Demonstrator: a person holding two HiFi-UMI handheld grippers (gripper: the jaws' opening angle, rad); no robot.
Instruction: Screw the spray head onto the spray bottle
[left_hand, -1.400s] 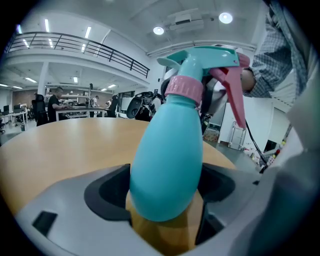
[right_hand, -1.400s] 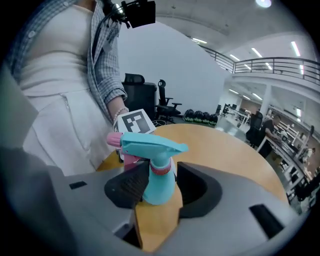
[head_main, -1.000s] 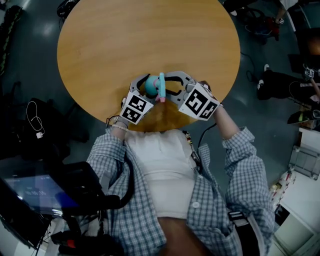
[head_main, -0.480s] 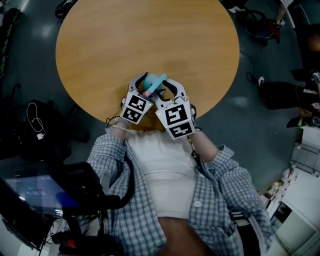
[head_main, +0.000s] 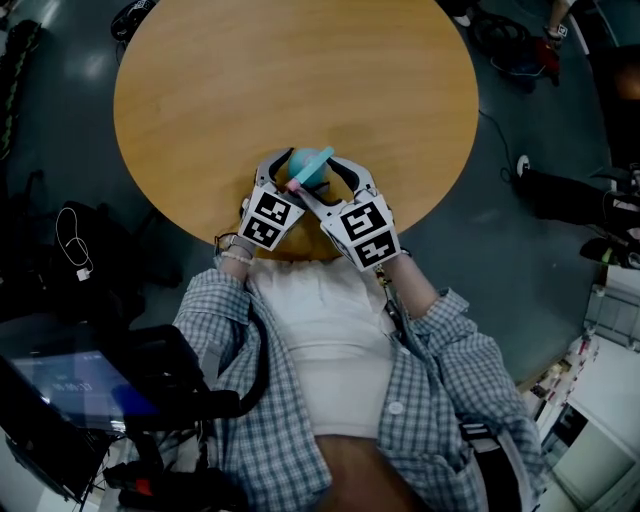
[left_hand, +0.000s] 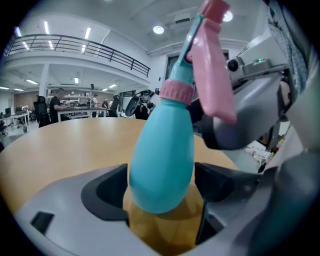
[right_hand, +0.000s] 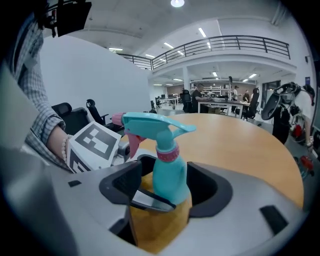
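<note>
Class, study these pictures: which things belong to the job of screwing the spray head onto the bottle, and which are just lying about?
Part of the job:
spray bottle
spray head, pink trigger
left gripper, clamped on the bottle's body
right gripper, jaws opening, bottle between them
table underneath

Lying about:
office chairs
lit screen
dark bundle on the floor
</note>
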